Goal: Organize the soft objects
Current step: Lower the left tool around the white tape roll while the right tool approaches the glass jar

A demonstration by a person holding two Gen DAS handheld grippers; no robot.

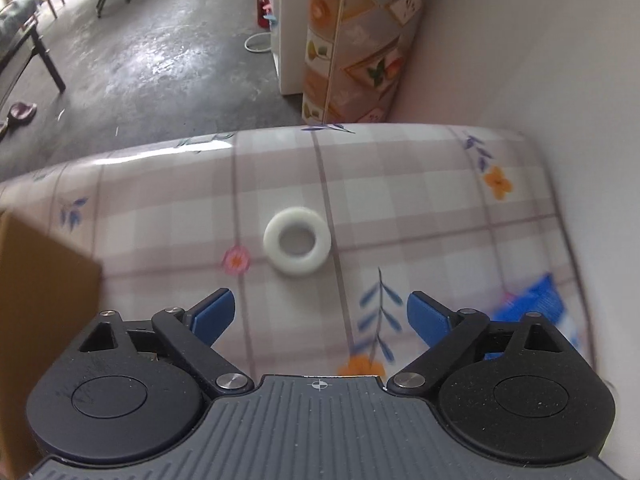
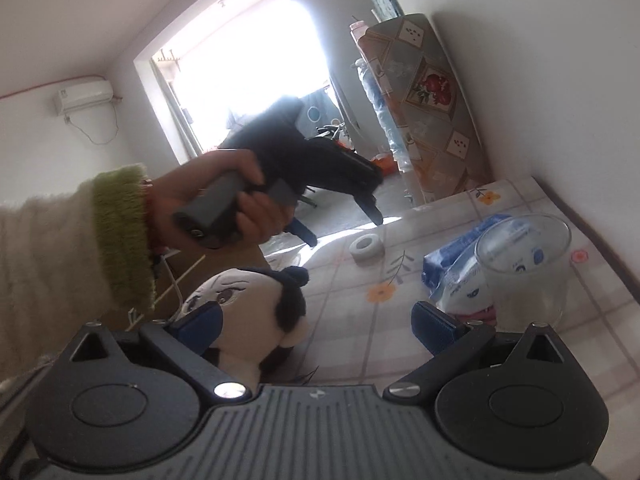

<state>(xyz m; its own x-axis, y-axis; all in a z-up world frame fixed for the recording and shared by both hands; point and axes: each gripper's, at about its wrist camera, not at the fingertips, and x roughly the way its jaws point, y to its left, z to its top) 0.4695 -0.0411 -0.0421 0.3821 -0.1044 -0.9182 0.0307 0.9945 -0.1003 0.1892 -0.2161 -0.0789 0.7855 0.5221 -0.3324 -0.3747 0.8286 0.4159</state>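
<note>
A white foam ring [image 1: 297,243] lies on the plaid floral tablecloth [image 1: 400,200], just ahead of my left gripper [image 1: 320,310], which hangs above it, open and empty. From the right wrist view, a hand [image 2: 244,208] in a cream and green sleeve holds that left gripper [image 2: 340,226] above the ring [image 2: 366,248]. My right gripper [image 2: 316,324] is open low over the table. A black-and-white panda plush [image 2: 256,308] sits behind its left finger, and nothing is pinched. A blue packet [image 2: 452,256] and a white toothy shark-like soft item [image 2: 468,292] lie to the right.
A clear glass cup [image 2: 524,264] stands at the right, against the shark item. A brown cardboard box [image 1: 40,300] sits at the table's left. A white wall [image 1: 540,60] borders the table's right side. A patterned roll [image 1: 356,40] stands beyond the far edge.
</note>
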